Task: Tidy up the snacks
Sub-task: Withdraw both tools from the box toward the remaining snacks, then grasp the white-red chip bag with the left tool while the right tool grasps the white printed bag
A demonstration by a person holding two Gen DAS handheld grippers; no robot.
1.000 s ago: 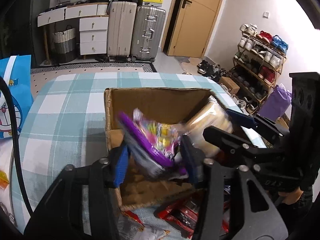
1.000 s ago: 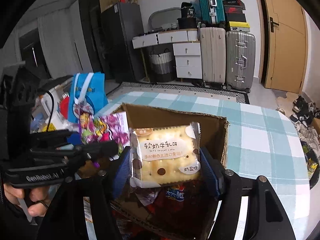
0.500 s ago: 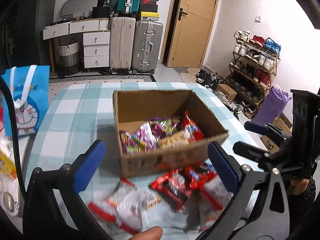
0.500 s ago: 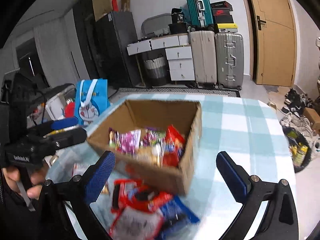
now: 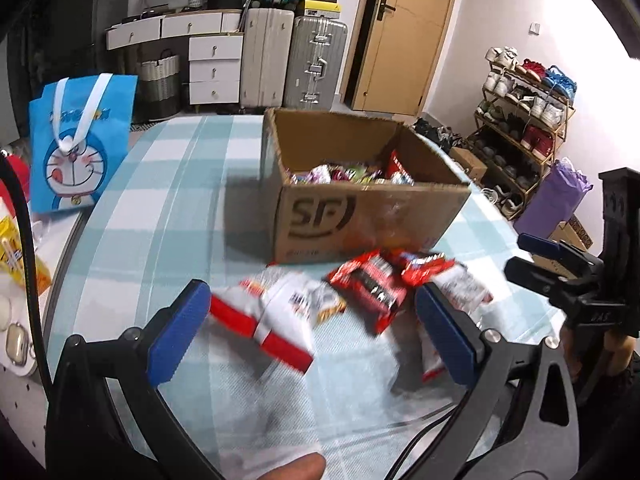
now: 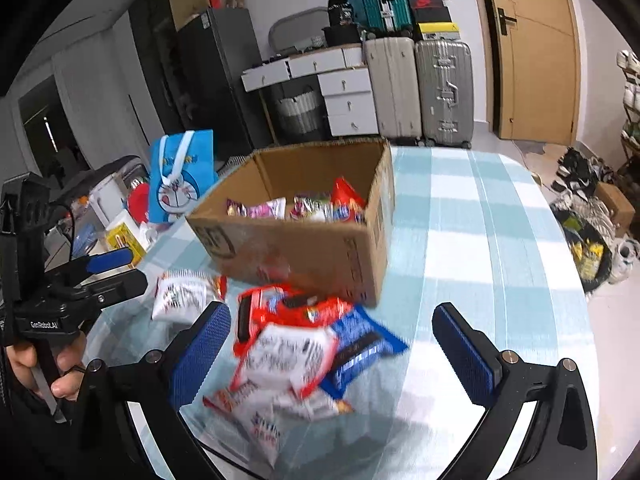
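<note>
Both tools wide, nothing between the pads. Jaws of the left tool [image 5: 308,332] and right tool [image 6: 332,354] just opened; both empty now, poised above the loose snack pile [image 6: 296,344] on the counter [image 6: 480,240].

Pile directly ahead of and below both tools, just in front of the near wall of the cardboard box [image 5: 360,216], close to the counter's near edge. Box open-topped, already partly filled with packets.

Under the left tool: a red-and-white packet [image 5: 272,320], long axis slanting from far-left to near-right, roughly across the gap between the pads. Red packet [image 5: 372,284] further right, nearer the right pad, touching its neighbours.

Under the right tool: white packet [image 6: 288,356] overlapping a blue packet [image 6: 360,352], the red one behind them.

Probably either tool about equally near; packets overlapping, so a clean single pick likely tricky. Open counter to the right of the box; blue cartoon bag [image 5: 80,148] standing off the left edge, well apart.
</note>
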